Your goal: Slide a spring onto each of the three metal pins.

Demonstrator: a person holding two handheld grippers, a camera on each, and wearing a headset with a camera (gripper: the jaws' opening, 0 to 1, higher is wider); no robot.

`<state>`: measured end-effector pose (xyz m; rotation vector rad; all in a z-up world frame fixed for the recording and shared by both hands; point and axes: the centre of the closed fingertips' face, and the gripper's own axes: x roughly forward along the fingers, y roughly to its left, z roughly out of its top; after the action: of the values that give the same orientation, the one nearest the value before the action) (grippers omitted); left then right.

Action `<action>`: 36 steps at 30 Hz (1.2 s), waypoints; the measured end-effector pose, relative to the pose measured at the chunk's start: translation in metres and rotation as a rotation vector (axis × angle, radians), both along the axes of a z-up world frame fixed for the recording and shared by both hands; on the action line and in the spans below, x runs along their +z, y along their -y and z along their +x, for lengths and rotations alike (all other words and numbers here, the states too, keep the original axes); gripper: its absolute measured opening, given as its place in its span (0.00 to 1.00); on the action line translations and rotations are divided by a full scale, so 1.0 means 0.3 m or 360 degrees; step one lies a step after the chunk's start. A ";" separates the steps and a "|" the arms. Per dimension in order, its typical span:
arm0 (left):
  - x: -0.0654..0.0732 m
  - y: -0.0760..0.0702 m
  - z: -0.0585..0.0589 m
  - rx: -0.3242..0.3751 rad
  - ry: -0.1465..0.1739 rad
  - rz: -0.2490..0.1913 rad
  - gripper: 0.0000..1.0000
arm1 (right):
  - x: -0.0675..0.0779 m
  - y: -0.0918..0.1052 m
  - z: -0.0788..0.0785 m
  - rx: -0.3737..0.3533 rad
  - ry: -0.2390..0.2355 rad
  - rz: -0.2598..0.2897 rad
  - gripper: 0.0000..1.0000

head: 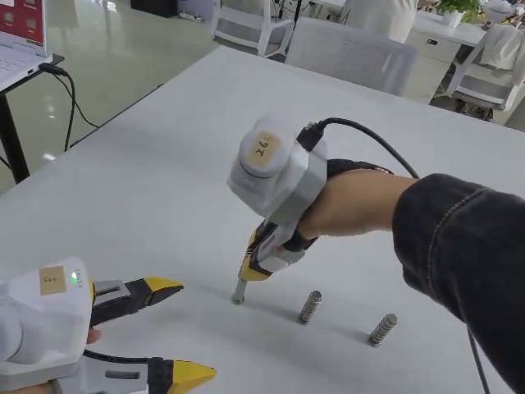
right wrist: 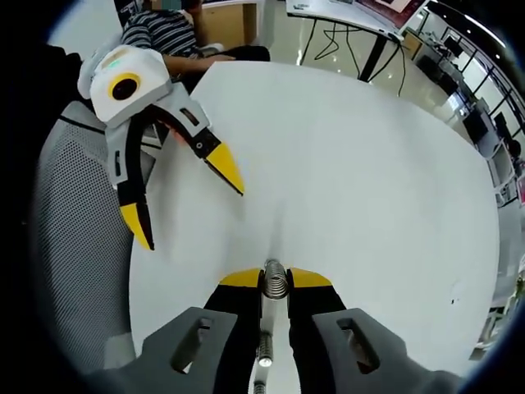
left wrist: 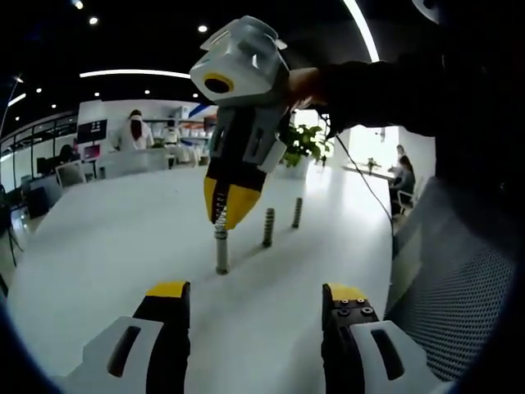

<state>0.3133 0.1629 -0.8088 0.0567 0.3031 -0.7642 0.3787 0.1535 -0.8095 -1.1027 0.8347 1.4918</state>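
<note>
A white tabletop [head: 164, 189] in a bright open-plan office. The right tool [head: 248, 267] points straight down, clamped on a small coiled steel spring [right wrist: 276, 279]. The spring's lower end sits at the top of an upright bare metal pin [head: 239, 292]. Beside it stand a second pin [head: 309, 306] and a third pin [head: 382, 329], both wrapped in springs. The left tool [head: 193, 328] hovers nearby, jaws apart and holding nothing.

three pins stand upright in a row on your white table [head: 164, 189]. the middle spring [head: 309, 306] and right spring [head: 382, 329], grey coils, each sleeve a pin. the third spring [left wrist: 220, 217], pinched in your right gripper [head: 250, 264], sits at the tip of the bare left pin [head: 238, 291].
</note>
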 end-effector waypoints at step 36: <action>-0.015 -0.010 0.000 0.0003 -0.0022 -0.0001 0.59 | -0.148 0.000 -0.003 -0.0071 -0.0046 -0.0050 0.09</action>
<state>0.3133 0.1658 -0.8133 0.0507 0.3159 -0.7629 0.3778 0.1533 -0.8537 -1.0810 0.9002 1.4651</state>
